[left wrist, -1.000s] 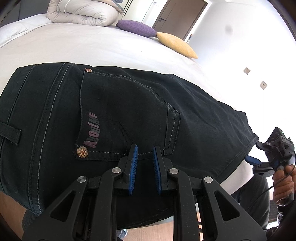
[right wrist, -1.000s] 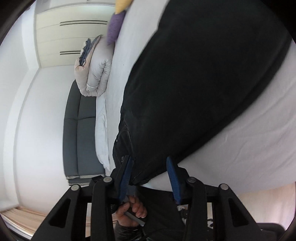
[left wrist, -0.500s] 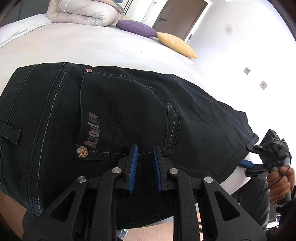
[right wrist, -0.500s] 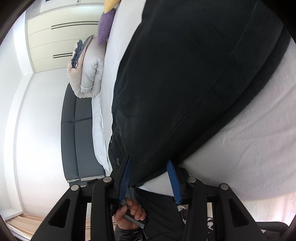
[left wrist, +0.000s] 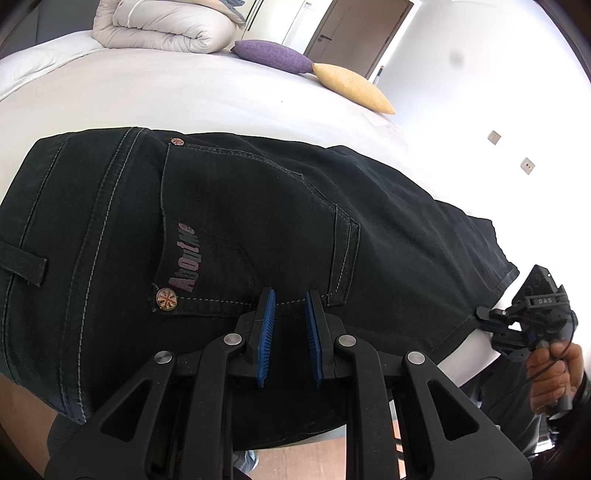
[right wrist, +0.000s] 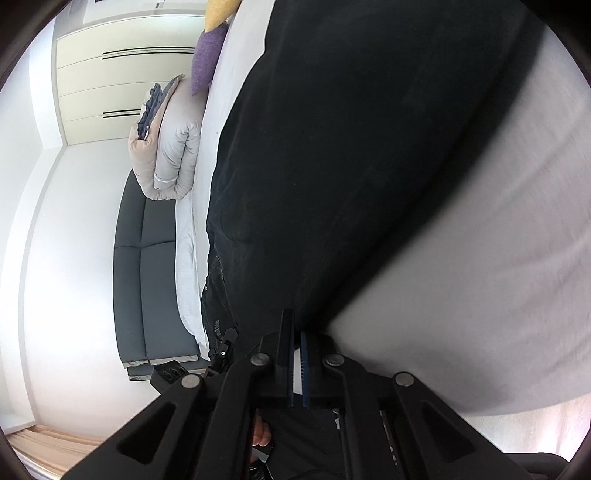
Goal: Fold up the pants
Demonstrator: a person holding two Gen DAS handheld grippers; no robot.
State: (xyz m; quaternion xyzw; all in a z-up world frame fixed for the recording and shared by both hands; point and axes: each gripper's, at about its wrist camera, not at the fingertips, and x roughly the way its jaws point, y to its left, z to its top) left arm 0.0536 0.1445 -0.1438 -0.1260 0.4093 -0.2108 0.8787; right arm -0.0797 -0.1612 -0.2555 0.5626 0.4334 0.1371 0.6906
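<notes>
Pants (left wrist: 258, 221) hem nipped in right gripper (right wrist: 297, 332) jaws, left gripper (left wrist: 288, 306) jaws narrow, waistband grip hidden beneath.

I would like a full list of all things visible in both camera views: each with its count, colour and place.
black denim pants: one, black, spread flat on the bed, near edge
white bed sheet: one, white, under the pants
rolled pale duvet: one, off-white, far end of the bed
purple cushion: one, purple, beside the duvet
yellow cushion: one, yellow, touching the purple cushion
dark grey sofa: one, grey, beyond the bed
brown door: one, brown, far wall
left gripper: one, black, blue fingers, at the pants' pocket edge
right gripper: one, black, shut on the hem
</notes>
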